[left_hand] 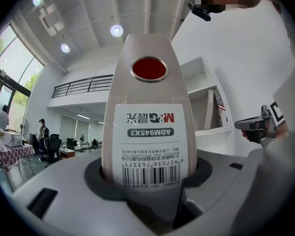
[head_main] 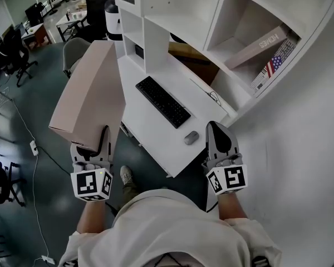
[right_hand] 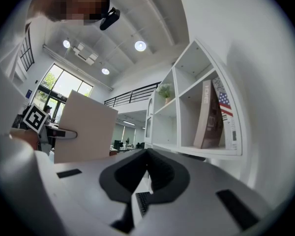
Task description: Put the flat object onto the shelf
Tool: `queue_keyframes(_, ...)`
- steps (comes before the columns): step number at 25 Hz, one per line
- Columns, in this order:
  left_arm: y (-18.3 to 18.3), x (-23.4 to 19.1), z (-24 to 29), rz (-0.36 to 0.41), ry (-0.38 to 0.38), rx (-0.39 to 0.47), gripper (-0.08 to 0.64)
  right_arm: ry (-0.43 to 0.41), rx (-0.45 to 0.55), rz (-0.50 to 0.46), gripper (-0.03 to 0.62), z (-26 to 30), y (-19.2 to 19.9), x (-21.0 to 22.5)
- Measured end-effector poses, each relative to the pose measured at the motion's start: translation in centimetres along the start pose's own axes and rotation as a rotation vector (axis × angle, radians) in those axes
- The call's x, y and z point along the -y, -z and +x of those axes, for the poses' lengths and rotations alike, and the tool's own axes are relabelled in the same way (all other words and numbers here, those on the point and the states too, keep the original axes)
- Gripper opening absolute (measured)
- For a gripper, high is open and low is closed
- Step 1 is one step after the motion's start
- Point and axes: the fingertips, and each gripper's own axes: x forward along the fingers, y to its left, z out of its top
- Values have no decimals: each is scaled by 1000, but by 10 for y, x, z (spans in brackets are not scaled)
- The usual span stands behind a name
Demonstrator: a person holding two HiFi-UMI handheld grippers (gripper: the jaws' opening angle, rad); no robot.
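Observation:
The flat object is a large pinkish-beige file box point(head_main: 89, 93), held out to the left of the white desk. My left gripper point(head_main: 94, 143) is shut on its lower edge. The left gripper view shows the box's narrow spine point(left_hand: 150, 112), with a barcode label and a red-backed finger hole, standing between the jaws of my left gripper point(left_hand: 150, 181). My right gripper point(head_main: 218, 129) hovers over the desk's right front corner, shut and holding nothing; in its own view my right gripper point(right_hand: 147, 168) has its pads together. The white shelf point(head_main: 222, 15) rises behind the desk.
On the desk point(head_main: 150, 129) lie a black keyboard point(head_main: 162, 101) and a grey mouse point(head_main: 191, 137). One shelf compartment holds a beige box point(head_main: 256, 46) and a flag-printed book point(head_main: 274, 64). A white wall is on the right. Office chairs and tables stand far left.

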Motion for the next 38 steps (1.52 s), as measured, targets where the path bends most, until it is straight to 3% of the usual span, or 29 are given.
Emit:
queue_keyframes(21,16,-97,161,-32,215,16,262,177,-45,-40,3,146,4,-36)
queue_keyframes(31,13,-121,240,55,382,36,262,288,-68,-36,3,206,5,-53)
queue_keyframes(38,6,-119,280,138,424,77,262,315,-83,-46,3,223,6,-44)
